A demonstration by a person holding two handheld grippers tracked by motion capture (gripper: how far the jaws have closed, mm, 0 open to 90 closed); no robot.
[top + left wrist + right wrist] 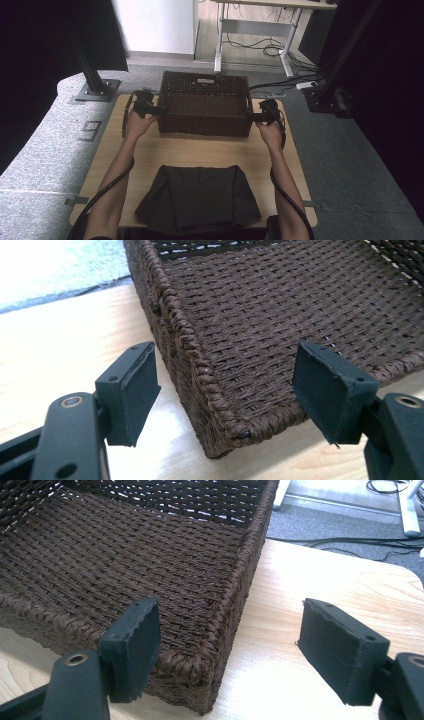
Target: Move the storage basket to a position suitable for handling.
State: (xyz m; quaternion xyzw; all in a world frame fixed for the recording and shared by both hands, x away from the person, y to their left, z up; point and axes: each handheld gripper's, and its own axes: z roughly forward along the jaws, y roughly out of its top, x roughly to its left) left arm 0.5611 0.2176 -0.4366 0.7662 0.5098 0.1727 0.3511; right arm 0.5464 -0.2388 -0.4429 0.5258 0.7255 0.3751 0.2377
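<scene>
A dark brown woven basket (205, 125) stands empty at the far middle of the wooden table (210, 150). My left gripper (159, 110) is at its near left corner, my right gripper (251, 118) at its near right corner. In the left gripper view the basket's (260, 315) corner wall lies between the spread jaws of the left gripper (225, 390), and neither pad touches it. The right gripper (230, 640) likewise straddles the basket's (125, 555) side wall, with one jaw inside and one over the tabletop, both clear of the weave. A folded dark cloth (197, 197) lies at the table's near edge.
Black frame posts on base plates stand off the table's far left (95, 90) and far right (325, 95). Cables (272, 50) and desk legs lie on the floor behind the basket. Bare wood runs between basket and cloth.
</scene>
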